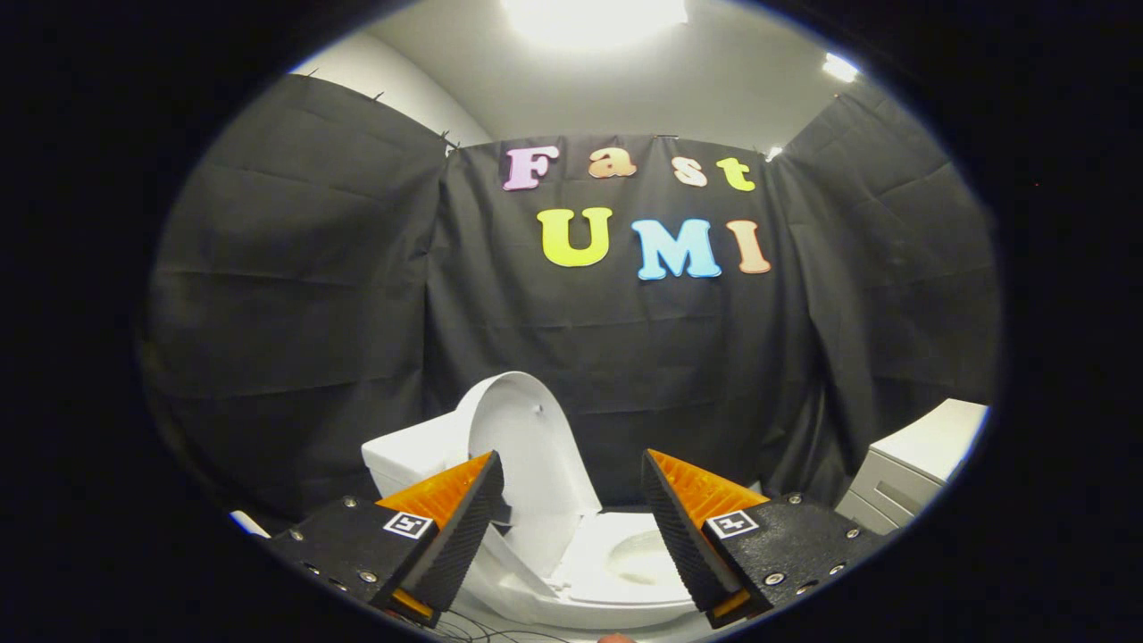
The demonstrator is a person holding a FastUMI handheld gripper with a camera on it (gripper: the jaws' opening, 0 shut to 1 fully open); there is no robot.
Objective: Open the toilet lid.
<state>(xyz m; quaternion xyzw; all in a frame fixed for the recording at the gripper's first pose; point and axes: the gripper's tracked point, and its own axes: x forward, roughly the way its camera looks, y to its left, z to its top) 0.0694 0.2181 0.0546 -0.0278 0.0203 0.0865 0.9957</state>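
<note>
A white toilet (616, 572) stands just ahead of my fingers, against the black cloth wall. Its lid (527, 446) is raised upright and leans back toward the tank (411, 455). The seat ring (589, 558) lies down around the bowl, whose opening shows between my fingers. My gripper (571, 500) is open, with a wide gap and nothing between its fingers. The left finger (464, 527) overlaps the lower left of the lid and tank in the view; whether it touches them I cannot tell.
A white cabinet or box (920, 460) stands to the right of the toilet by the cloth wall. Thin dark cables (473, 630) lie on the floor below the bowl. Black cloth closes in the booth on three sides.
</note>
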